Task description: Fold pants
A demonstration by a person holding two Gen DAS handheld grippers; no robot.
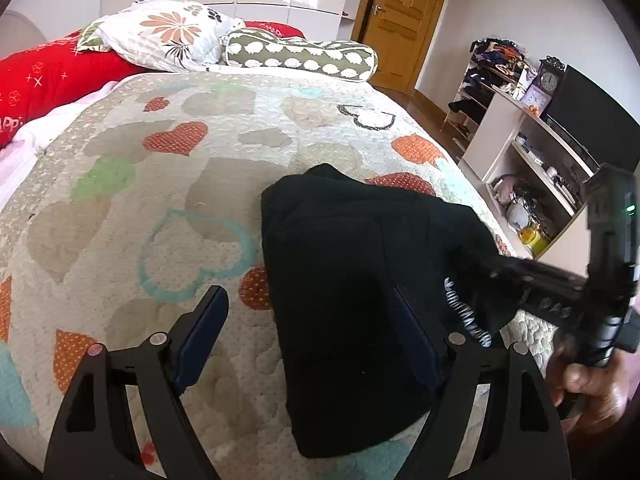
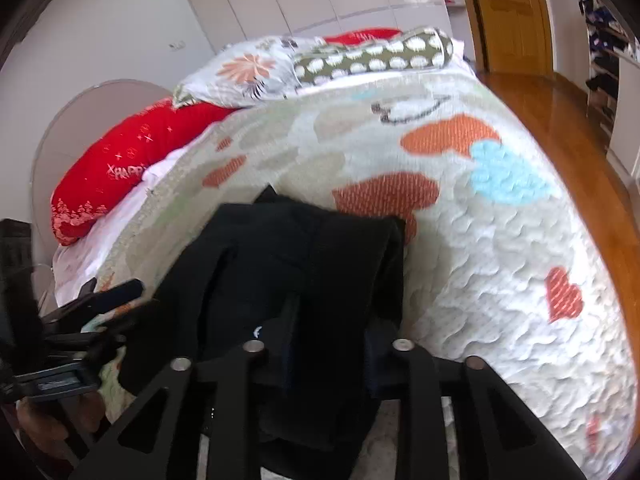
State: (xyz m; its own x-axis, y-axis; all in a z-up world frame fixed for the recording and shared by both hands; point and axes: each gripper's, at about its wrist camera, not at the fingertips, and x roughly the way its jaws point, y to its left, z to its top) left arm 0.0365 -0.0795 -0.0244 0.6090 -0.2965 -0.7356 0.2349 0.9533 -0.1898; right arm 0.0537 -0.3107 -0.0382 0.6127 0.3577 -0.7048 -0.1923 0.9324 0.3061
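A pair of black pants point(image 1: 352, 300) lies folded into a thick bundle on the quilted bedspread point(image 1: 160, 184), toward the near right side of the bed, over printed hearts in orange, teal and green. A strip of white lettering shows at the bundle's right edge, by the waistband, but it is too crumpled to read. The left gripper point(image 1: 310, 332) hangs over the near end of the bundle with its jaws spread wide; one blue-padded finger is over bare quilt to the left, the other is over the black cloth, and nothing is pinched between them. The right gripper point(image 2: 324, 344) has its jaws drawn close around a fold of the pants at the bundle's near right edge, the dark cloth bunched between its fingers; in the left wrist view a hand point(image 1: 592, 388) grips its handle, a small green light glowing on the body. At the head of the bed a long red cushion point(image 2: 132, 164) carries white print of which only "HAPPY" can be made out, beside a white pillow with orange flowers point(image 1: 168, 36) and an olive bolster with pale scalloped spots point(image 1: 300, 54). To the right an open shelf unit point(image 1: 532, 184) holds cables, a yellow container and other small clutter I cannot identify; on top stand a clock point(image 1: 550, 80) and a dark screen point(image 1: 596, 108). Beyond it a rack is piled with clothes point(image 1: 492, 60), next to a wooden door point(image 1: 404, 12).
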